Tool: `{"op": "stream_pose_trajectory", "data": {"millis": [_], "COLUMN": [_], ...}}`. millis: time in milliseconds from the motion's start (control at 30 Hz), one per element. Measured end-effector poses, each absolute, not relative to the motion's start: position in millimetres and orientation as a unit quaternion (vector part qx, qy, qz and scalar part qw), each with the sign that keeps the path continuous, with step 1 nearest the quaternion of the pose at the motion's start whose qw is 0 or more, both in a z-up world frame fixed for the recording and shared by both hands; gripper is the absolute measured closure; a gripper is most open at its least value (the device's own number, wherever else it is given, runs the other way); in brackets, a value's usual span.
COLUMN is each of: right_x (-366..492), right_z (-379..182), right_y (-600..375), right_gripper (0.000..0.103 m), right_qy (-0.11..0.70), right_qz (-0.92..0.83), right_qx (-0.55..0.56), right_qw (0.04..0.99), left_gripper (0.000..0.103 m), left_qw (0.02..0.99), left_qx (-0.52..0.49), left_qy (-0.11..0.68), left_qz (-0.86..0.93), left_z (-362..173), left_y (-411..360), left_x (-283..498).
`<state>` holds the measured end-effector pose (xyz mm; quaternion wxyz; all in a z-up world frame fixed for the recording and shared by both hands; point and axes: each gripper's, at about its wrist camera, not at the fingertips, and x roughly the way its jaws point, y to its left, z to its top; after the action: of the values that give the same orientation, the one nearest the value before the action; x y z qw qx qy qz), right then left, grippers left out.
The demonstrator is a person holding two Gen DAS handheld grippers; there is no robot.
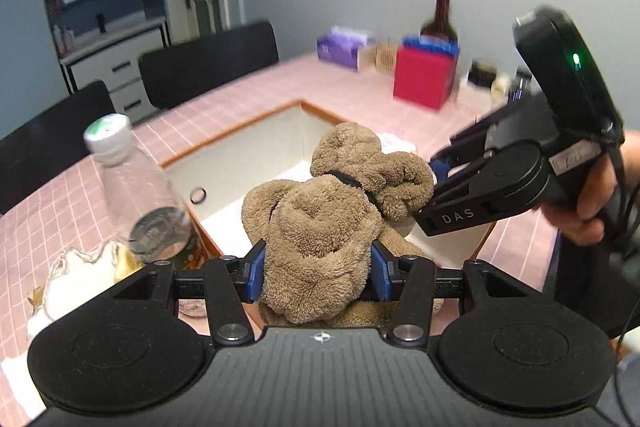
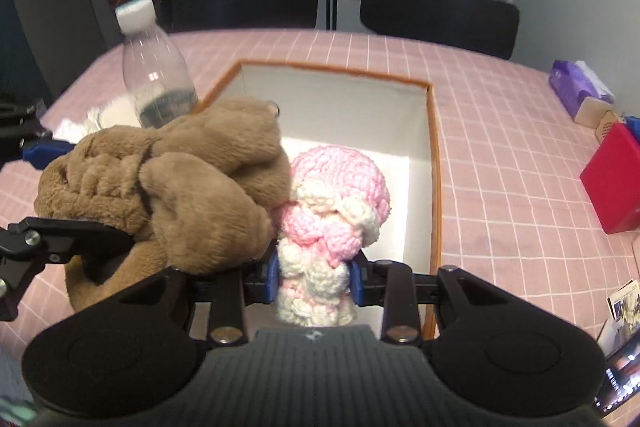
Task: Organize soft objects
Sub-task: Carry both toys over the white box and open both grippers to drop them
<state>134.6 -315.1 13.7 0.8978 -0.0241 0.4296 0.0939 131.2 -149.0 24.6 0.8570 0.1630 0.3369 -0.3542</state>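
My left gripper (image 1: 318,269) is shut on a brown fuzzy scarf (image 1: 332,215) bundled with a black band, held above the near edge of a white open box (image 1: 240,163) with an orange rim. The brown scarf also shows in the right wrist view (image 2: 168,183), at the left of the box (image 2: 420,131). My right gripper (image 2: 314,275) is shut on a pink and white knitted bundle (image 2: 336,203) held over the box. The right gripper's body shows in the left wrist view (image 1: 500,179), right beside the brown scarf.
A clear plastic bottle (image 1: 140,187) stands left of the box on the pink checked tablecloth (image 1: 60,207), also in the right wrist view (image 2: 156,75). A red box (image 1: 424,75), purple tissue pack (image 1: 344,47) and dark bottle (image 1: 440,19) stand at the far side. Black chairs (image 2: 436,11) line the table.
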Motion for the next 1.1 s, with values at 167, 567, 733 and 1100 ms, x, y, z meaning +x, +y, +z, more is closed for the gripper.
{"op": "stream_pose_trajectory", "data": {"millis": [167, 567, 733, 1100], "right_x": [151, 163, 163, 163], "right_z": [-14, -40, -49, -34], "right_y": [-313, -281, -272, -279], "right_gripper": [0.07, 0.06, 0.056, 0.049], "right_qy": [0.488, 0.54, 0.548, 0.556], "right_qz": [0.102, 0.121, 0.123, 0.134], "right_qx": [-0.038, -0.124, -0.145, -0.14], "right_qw": [0.866, 0.824, 0.814, 0.808], "left_gripper": [0.045, 0.042, 0.041, 0.029], "left_qw": [0.836, 0.798, 0.791, 0.796], "left_qx": [0.22, 0.36, 0.381, 0.343], "left_qy": [0.371, 0.365, 0.363, 0.381], "left_qz": [-0.339, -0.316, -0.312, -0.322], "left_z": [7, -19, -24, -19], "left_y": [-168, -210, -215, -206], "left_x": [132, 128, 129, 140]}}
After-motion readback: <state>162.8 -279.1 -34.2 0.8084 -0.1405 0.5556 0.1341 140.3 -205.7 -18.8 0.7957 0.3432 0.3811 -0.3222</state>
